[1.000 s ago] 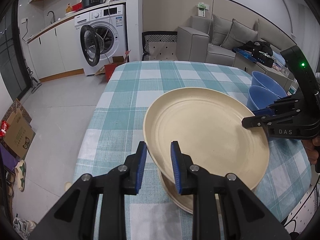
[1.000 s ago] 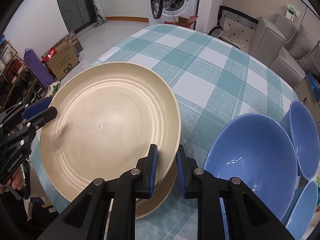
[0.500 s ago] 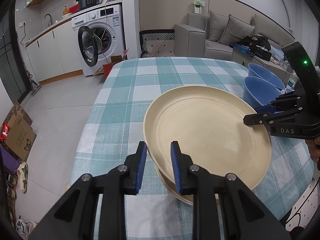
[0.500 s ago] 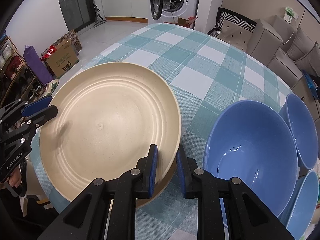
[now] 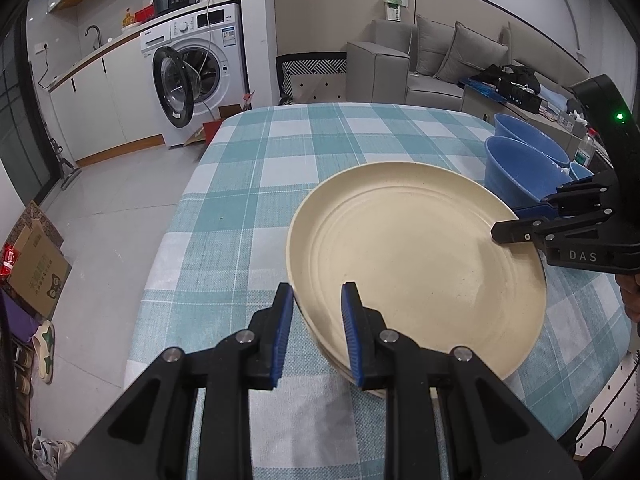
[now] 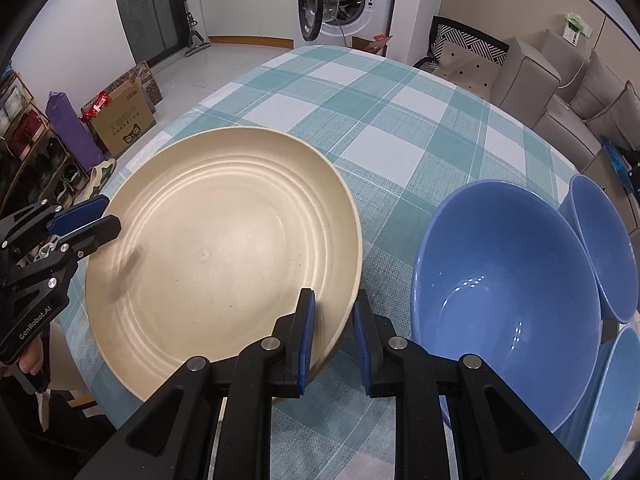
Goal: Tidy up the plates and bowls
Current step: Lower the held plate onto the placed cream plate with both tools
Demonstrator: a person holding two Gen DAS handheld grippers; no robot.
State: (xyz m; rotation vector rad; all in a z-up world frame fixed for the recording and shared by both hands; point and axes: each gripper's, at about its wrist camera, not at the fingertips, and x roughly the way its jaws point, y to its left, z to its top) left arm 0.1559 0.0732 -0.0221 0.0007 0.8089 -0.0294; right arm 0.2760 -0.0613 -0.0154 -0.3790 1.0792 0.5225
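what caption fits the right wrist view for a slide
Both grippers, right gripper and left gripper, clamp opposite rims of a cream plate beside blue bowls on a checked tablecloth.

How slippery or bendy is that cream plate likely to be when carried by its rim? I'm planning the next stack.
The cream plate keeps its flat shape with the left claw and right claw clamped on opposite rims, so it is probably stiff. Its matte, speckled surface suggests moderate grip and likely light weight.
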